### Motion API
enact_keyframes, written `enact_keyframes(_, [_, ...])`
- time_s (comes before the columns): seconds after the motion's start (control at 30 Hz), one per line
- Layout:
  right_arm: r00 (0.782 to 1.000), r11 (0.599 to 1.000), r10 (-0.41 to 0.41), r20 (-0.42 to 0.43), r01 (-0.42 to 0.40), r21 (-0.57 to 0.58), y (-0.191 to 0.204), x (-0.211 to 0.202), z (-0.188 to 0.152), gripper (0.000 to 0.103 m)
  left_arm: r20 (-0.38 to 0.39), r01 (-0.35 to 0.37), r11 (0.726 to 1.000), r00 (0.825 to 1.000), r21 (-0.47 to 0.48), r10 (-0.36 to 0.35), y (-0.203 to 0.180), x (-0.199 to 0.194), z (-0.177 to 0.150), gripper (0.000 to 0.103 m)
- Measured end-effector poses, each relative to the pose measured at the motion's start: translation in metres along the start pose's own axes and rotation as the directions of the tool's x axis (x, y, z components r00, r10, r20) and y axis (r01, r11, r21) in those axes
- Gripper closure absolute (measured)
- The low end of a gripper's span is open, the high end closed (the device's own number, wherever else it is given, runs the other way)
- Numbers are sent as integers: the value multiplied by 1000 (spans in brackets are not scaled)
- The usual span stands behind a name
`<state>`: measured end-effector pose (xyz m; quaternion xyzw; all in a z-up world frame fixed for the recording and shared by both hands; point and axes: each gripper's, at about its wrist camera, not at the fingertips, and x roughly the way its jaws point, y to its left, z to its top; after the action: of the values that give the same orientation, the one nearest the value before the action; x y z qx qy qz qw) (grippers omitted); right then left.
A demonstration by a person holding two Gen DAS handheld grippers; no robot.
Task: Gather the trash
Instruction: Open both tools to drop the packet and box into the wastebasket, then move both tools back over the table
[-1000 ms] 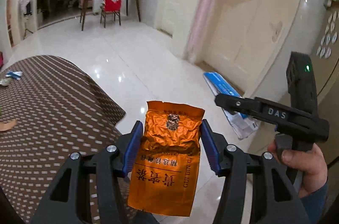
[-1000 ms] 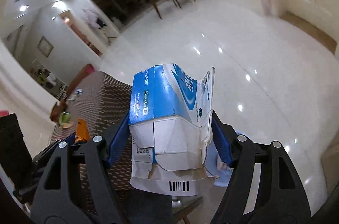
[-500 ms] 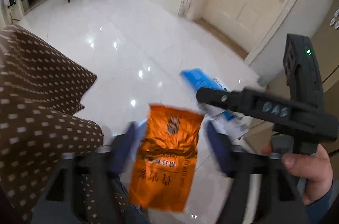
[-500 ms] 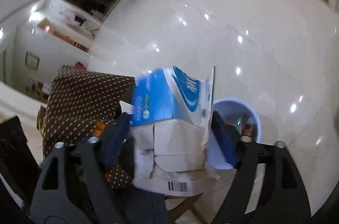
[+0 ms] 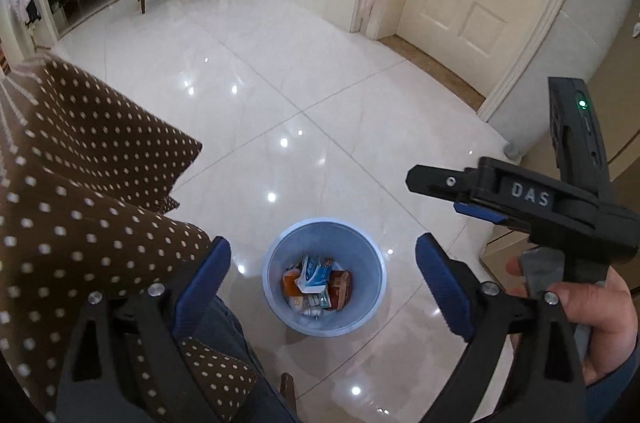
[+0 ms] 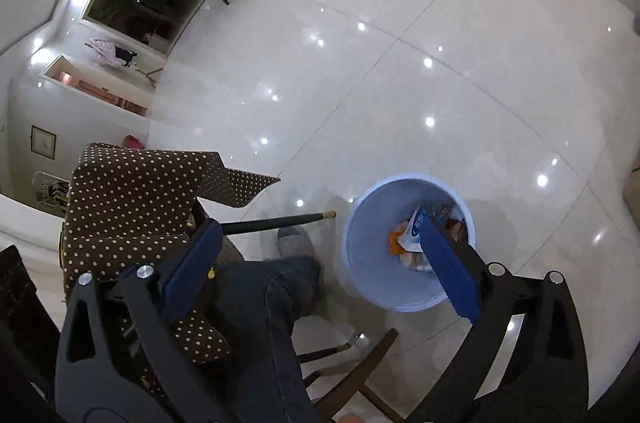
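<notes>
Two tools opening, left tool (image 5: pixel 324 273), right tool (image 6: pixel 320 251), nothing between, above trash bin (image 5: pixel 276 263).

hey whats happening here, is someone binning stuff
Yes. A person holds a gripper in each hand above a light blue bin on the tiled floor. The left gripper and right gripper are both empty, jaws opening wide. A blue and white carton and an orange packet lie in the bin among other trash.
</notes>
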<state>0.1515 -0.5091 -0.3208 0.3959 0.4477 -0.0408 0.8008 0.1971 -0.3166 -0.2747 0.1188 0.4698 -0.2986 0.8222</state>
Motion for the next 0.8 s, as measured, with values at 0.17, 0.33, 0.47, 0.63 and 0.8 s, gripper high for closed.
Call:
enact_keyframes(0.17, [999, 999, 15, 47, -13, -47, 23, -22, 3, 6, 79, 17, 1000, 997, 19, -19, -3, -40, 3, 10])
enact_keyframes(0.33, [995, 994, 49, 84, -40, -104, 53, -42, 5, 6, 172, 11, 999, 985, 31, -16, 7, -86, 4, 9])
enact_keyframes(0.47, [990, 983, 99, 104, -81, -164, 89, -57, 4, 6, 240, -5, 1000, 971, 22, 0, 22, -122, 0, 9])
enact_keyframes(0.63, [983, 961, 150, 107, -120, -250, 139, -65, -1, 6, 318, -19, 1000, 948, -9, 21, 47, -162, -4, 9])
enact_keyframes(0.8, [974, 928, 201, 100, -157, -338, 197, -69, -7, 6, 366, -57, 996, 927, -62, 76, 82, -192, -7, 8])
